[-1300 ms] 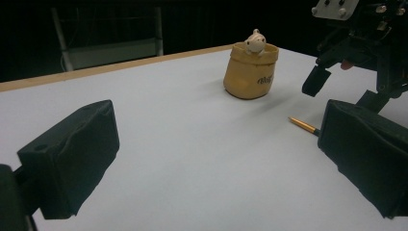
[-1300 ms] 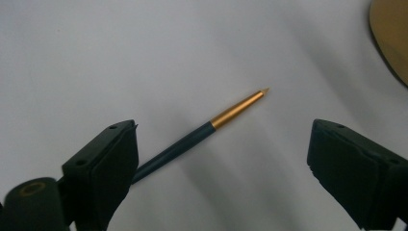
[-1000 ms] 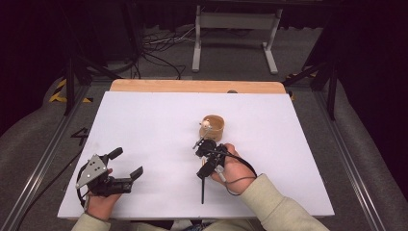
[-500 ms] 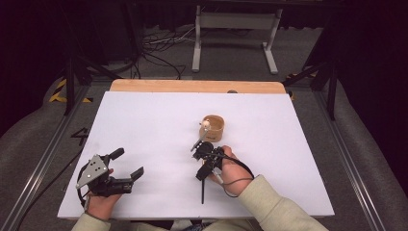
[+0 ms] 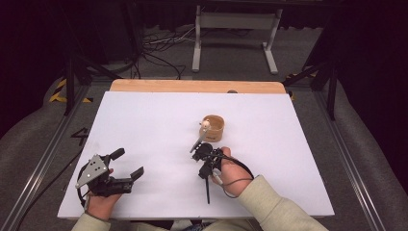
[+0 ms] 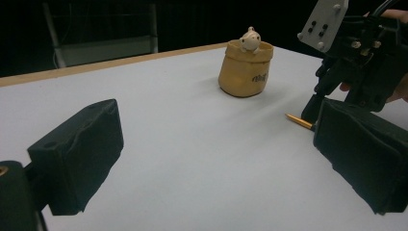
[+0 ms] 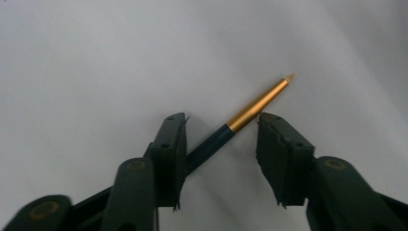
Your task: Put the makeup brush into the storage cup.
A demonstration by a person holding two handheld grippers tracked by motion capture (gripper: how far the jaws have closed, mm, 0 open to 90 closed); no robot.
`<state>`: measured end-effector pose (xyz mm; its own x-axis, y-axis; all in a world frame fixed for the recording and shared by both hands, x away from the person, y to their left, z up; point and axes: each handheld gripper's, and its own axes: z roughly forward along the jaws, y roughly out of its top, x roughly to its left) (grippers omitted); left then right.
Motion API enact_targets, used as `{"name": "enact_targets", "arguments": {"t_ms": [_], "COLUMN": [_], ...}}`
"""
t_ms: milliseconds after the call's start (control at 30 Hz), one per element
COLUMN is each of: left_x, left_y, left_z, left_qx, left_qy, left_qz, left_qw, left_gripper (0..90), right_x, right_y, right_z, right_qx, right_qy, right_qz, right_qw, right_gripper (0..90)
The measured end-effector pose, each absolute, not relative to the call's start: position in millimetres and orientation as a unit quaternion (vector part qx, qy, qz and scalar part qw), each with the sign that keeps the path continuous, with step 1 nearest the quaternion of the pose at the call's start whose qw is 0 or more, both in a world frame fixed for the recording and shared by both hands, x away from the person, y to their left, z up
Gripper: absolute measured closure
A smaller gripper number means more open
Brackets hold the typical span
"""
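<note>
A dark pen with a gold tip (image 7: 250, 108) lies flat on the white table (image 5: 144, 120). My right gripper (image 7: 221, 144) is open and low over it, one jaw on each side of the shaft, not clamping it. In the high view the right gripper (image 5: 206, 158) sits just in front of a tan pot (image 5: 213, 128), and the pen (image 5: 208, 190) trails back under the hand. A small pale figure (image 6: 250, 38) peeks over the rim of the pot (image 6: 245, 72). My left gripper (image 5: 127, 163) rests open at the near left, holding nothing.
A bare wooden strip (image 5: 192, 86) runs along the table's far edge. Beyond it stand a metal frame (image 5: 235, 29) and cables on the floor. Dark rails flank the table on both sides.
My right gripper has drawn back slightly from the pot toward the near edge, over the pen. The pen, pot and left gripper have stayed put.
</note>
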<state>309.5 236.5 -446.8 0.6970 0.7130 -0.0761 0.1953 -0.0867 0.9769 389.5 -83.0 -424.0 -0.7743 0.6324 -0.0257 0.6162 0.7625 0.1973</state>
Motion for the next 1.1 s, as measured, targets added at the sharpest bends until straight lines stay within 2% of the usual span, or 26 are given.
{"name": "enact_targets", "arguments": {"t_ms": [67, 233, 667, 1100], "left_x": [309, 310, 310, 310], "left_y": [237, 236, 237, 236], "left_z": [-447, -447, -447, -447], "left_qx": [0.704, 0.704, 0.704, 0.703], "left_qy": [0.322, 0.323, 0.324, 0.327], "left_qz": [0.217, 0.215, 0.214, 0.213], "left_qw": [0.594, 0.595, 0.594, 0.594], "left_gripper": [4.3, 4.6, 4.8, 4.8], "right_x": [389, 390, 390, 381], "right_y": [-82, -83, -86, -100], "right_z": [-423, -423, -419, -377], "right_qx": [0.335, 0.333, 0.331, 0.303], "right_qy": [0.938, 0.939, 0.939, 0.934], "right_qz": [0.086, 0.080, 0.093, 0.181], "right_qw": [0.041, 0.037, 0.031, 0.063], "right_gripper": [70.1, 83.2, 84.1, 84.1]}}
